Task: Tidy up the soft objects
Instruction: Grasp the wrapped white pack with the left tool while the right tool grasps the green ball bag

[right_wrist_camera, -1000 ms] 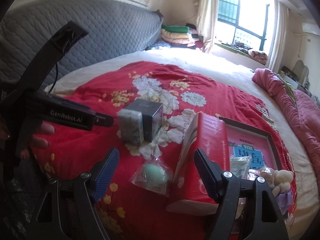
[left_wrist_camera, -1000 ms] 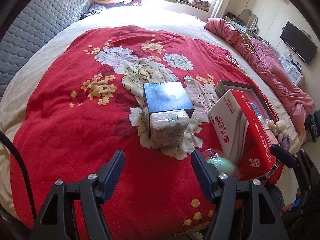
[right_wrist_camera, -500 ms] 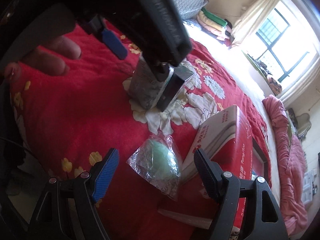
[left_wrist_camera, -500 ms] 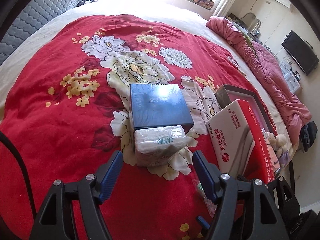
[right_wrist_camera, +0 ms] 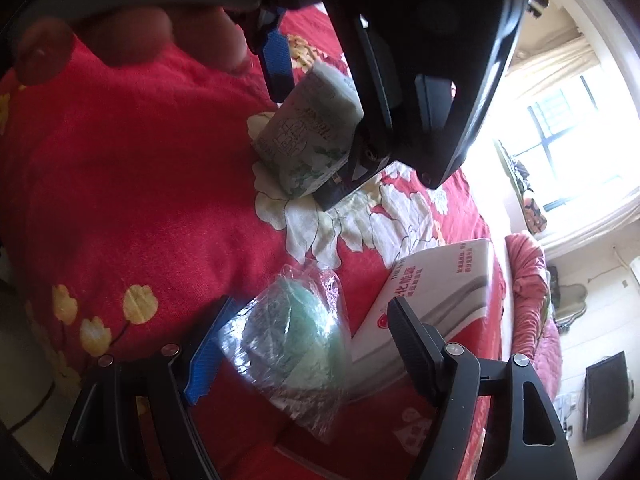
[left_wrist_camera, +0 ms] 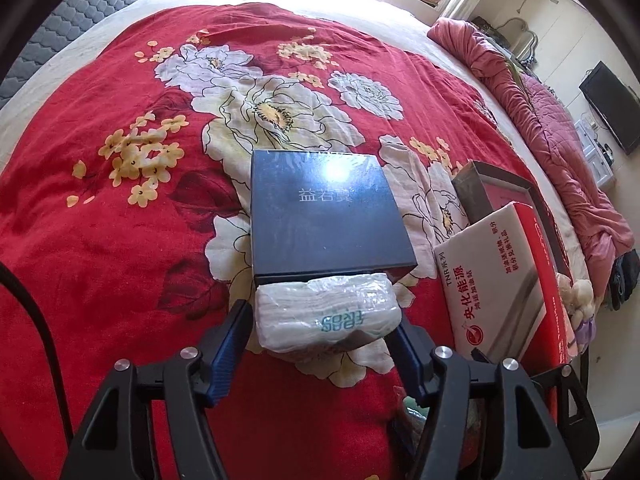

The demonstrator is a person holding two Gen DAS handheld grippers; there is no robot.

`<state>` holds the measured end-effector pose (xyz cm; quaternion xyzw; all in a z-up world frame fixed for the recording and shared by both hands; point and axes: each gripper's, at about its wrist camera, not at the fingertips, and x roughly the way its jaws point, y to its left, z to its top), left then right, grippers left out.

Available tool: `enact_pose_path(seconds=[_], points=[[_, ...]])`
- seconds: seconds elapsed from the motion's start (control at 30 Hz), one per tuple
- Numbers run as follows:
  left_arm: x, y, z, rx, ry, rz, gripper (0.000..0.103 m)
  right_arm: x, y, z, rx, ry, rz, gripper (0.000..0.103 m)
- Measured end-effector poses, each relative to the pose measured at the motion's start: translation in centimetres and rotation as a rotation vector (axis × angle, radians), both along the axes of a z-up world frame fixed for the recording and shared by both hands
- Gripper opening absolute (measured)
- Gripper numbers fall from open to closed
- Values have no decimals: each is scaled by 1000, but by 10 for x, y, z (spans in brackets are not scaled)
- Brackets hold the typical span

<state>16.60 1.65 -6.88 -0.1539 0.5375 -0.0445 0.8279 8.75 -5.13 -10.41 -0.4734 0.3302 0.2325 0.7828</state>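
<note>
A white tissue pack (left_wrist_camera: 328,320) in clear wrap lies on the red floral blanket (left_wrist_camera: 120,240), against a dark blue box (left_wrist_camera: 324,216). My left gripper (left_wrist_camera: 320,314) straddles the pack, its jaws closing. The pads sit right at the pack's two ends, and I see no squeeze. In the right wrist view the same pack (right_wrist_camera: 308,136) shows beside the left gripper's blue pad (right_wrist_camera: 276,60). A pale green soft thing in a clear plastic bag (right_wrist_camera: 296,344) lies between the jaws of my right gripper (right_wrist_camera: 311,301), which are closing. Its left pad touches the bag's edge.
A red-and-white carton (left_wrist_camera: 500,292) stands on edge right of the pack, close to the bag (right_wrist_camera: 432,292). Behind it lies an open dark-rimmed box (left_wrist_camera: 472,188) with a small plush toy (left_wrist_camera: 580,292) at its near end. A pink quilt (left_wrist_camera: 560,128) runs along the bed's right side.
The left gripper came forward and down until the pack sat between its jaws, which narrowed. The right gripper rolled, sank toward the bagged green thing, and its jaws narrowed slightly.
</note>
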Motion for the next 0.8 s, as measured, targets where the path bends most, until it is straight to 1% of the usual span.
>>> enact_pose_path(seconds=[0.03, 0.07, 0.1, 0.13, 0.23, 0.33, 0.4, 0.5, 0.63, 0.67, 0.73, 0.8], points=[[1, 0, -2, 0, 3, 0, 58, 5, -1, -2, 2, 8, -12, 67], [1, 1, -3, 7, 5, 6, 56, 6, 0, -3, -7, -9, -12, 64], [1, 2, -4, 8, 3, 11, 53, 8, 0, -5, -15, -12, -7, 56], [1, 3, -5, 5, 4, 15, 51, 11, 1, -7, -6, 9, -2, 40], [0, 12, -6, -42, -2, 40, 47, 14, -3, -7, 18, -2, 0, 41], [-4, 18, -6, -76, -11, 56, 44, 18, -12, 6, 85, -32, -19, 41], [-10, 20, -2, -72, -25, 60, 43, 22, -22, 22, 175, -41, -33, 41], [-22, 23, 12, -45, -65, 61, 43, 24, -38, 50, 331, -54, -53, 41], [-39, 22, 36, -15, -126, 38, 43, 31, -66, 90, 602, -16, -115, 41], [-43, 19, 43, -5, -142, 29, 43, 34, -74, 98, 656, -11, -132, 41], [-50, 12, 59, 16, -178, 7, 43, 39, -92, 113, 737, -9, -165, 41], [-55, 2, 73, 28, -212, -14, 43, 43, -105, 124, 791, -13, -197, 41]])
